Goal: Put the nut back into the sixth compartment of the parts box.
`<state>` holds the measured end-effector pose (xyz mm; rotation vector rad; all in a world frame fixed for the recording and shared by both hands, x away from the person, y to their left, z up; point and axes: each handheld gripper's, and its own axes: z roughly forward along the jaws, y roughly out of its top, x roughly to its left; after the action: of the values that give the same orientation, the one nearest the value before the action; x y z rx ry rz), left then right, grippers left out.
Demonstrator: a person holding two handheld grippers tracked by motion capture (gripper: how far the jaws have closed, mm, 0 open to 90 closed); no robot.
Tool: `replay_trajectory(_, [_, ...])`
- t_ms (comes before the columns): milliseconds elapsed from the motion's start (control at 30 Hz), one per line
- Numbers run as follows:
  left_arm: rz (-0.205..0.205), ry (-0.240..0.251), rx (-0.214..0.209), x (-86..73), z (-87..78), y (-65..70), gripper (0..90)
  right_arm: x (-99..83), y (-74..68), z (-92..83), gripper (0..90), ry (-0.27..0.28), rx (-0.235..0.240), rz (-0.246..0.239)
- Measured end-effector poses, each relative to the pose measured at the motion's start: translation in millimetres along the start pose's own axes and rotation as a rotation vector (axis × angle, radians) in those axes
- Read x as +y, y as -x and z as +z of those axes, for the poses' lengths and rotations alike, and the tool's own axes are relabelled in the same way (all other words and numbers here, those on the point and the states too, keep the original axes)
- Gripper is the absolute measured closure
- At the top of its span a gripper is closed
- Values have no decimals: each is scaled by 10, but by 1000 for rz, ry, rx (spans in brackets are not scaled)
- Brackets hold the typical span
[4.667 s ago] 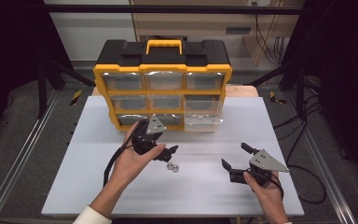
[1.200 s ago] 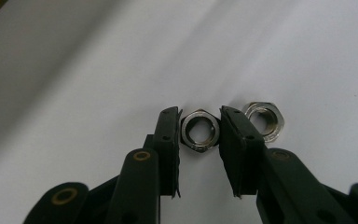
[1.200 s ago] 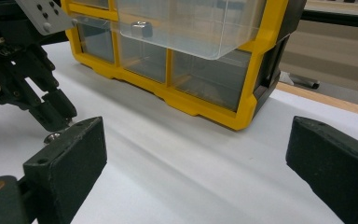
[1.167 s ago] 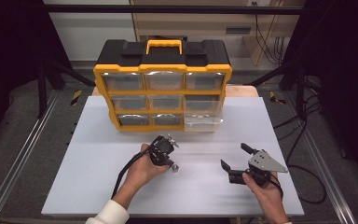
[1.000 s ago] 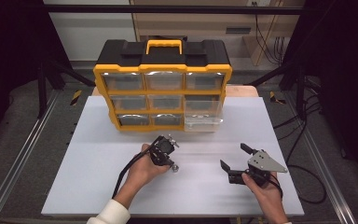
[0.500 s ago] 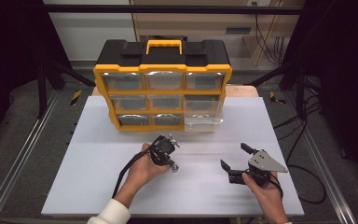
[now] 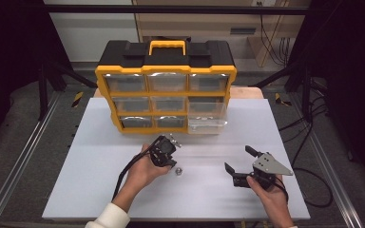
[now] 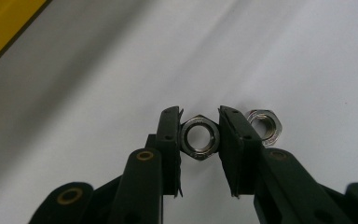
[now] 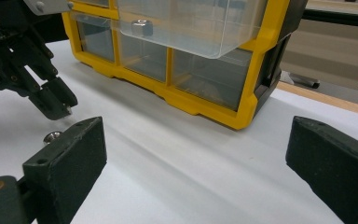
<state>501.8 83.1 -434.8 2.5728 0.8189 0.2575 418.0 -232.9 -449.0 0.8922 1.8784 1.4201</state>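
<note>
My left gripper (image 8: 199, 116) is shut on a steel hex nut (image 8: 199, 138), its pads pressing two opposite flats. A second hex nut (image 8: 264, 127) lies on the white table just outside one jaw. From above, the left gripper (image 7: 169, 163) points down at the table's middle, with the loose nut (image 7: 177, 171) beside it. My right gripper (image 7: 239, 158) rests low at the right, open and holding nothing. Its own view shows the wide-open right gripper (image 9: 196, 154), the left gripper (image 9: 51, 105) farther off, and the loose nut (image 9: 52, 136).
A yellow and black drawer organizer (image 7: 166, 71) stands at the back of the white table (image 7: 100, 190). Its lower right clear drawer (image 7: 208, 122) is pulled out; a small metal part (image 9: 141, 27) lies inside. Bare table lies between the grippers and along the front.
Since the oldest frame the left hand has come down from near the organizer and tipped over the nuts. Over the last second nothing visibly moves; the right gripper stays put.
</note>
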Motion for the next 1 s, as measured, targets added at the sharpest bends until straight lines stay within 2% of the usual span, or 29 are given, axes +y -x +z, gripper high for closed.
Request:
replay_trajectory(233, [-4,29,-1,1,-47,-6,696,0,8,-2,65,-3,-6,-4])
replay_trajectory(567, [-9,83,7,33,-207,-3,696,4,5,-6,91,0,6,-8])
replay_trajectory(600, [2,81,11,40,-233,-16,696,6,7,-6,93,0,6,-7])
replay_trajectory(633, [-9,91,8,43,-244,-13,696,6,7,-6,93,1,5,-7])
replay_trajectory(733, [8,89,14,52,-291,-37,696,6,9,-6,93,0,5,-8])
replay_trajectory(767, [-6,106,14,58,-322,-33,696,6,9,-6,93,0,5,-8])
replay_trajectory(900, [10,119,26,77,-418,-43,697,6,9,-8,93,0,6,-8])
replay_trajectory(933, [0,132,25,81,-433,-35,697,6,9,-7,93,0,6,-8])
replay_trajectory(1000, [12,127,29,87,-459,-40,696,7,8,-9,93,0,7,-5])
